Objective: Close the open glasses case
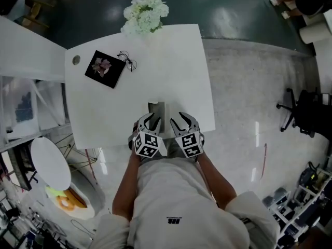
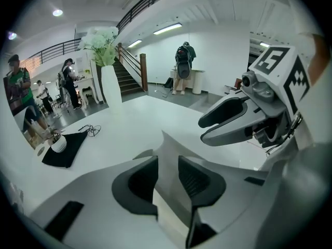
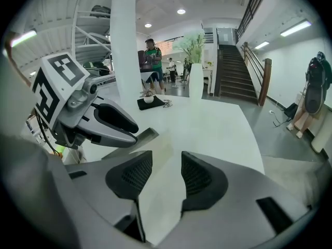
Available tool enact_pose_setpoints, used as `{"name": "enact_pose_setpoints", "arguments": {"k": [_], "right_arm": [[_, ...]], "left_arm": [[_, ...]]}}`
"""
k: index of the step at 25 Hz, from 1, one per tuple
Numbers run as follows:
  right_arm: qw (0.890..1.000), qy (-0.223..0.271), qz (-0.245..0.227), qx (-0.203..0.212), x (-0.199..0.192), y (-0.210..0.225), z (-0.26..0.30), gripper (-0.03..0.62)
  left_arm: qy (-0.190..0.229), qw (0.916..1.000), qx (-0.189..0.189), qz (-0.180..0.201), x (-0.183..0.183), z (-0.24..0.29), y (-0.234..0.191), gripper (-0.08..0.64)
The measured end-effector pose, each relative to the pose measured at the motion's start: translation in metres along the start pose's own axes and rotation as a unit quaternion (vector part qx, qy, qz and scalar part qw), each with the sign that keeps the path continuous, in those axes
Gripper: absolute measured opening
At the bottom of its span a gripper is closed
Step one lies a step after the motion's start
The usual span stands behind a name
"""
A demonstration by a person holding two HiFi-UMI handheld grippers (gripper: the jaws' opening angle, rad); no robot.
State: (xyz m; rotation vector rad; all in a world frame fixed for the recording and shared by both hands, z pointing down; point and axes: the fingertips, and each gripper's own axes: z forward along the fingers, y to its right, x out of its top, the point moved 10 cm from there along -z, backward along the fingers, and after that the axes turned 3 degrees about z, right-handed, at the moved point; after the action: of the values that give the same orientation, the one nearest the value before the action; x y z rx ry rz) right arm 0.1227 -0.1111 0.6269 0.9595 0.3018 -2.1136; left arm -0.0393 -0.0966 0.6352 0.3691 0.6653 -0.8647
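Observation:
The grey glasses case (image 1: 156, 109) lies open near the table's front edge; one flap stands up (image 2: 170, 143), and its edge shows in the right gripper view (image 3: 143, 136). My left gripper (image 1: 149, 121) (image 2: 168, 163) (image 3: 111, 123) is at the case's left side, its jaws closed against the raised flap. Just right of the case, my right gripper (image 1: 181, 121) (image 3: 167, 166) (image 2: 228, 121) is open, with only bare table between its pads.
A pair of glasses (image 1: 127, 61) lies at the far left beside a black cloth (image 1: 105, 68) with a small object on it. A white vase of flowers (image 1: 147, 12) stands at the far edge. People stand in the background. The white table (image 1: 171, 66) ends just before my body.

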Motion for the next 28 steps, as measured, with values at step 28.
{"name": "enact_pose_setpoints", "arguments": {"k": [28], "right_arm": [[0.999,-0.025,0.03,-0.024,-0.009,-0.022,0.017,0.173]], "left_arm": [[-0.006,0.9976,-0.059,0.035,-0.002,0.016,0.009,0.133]]}}
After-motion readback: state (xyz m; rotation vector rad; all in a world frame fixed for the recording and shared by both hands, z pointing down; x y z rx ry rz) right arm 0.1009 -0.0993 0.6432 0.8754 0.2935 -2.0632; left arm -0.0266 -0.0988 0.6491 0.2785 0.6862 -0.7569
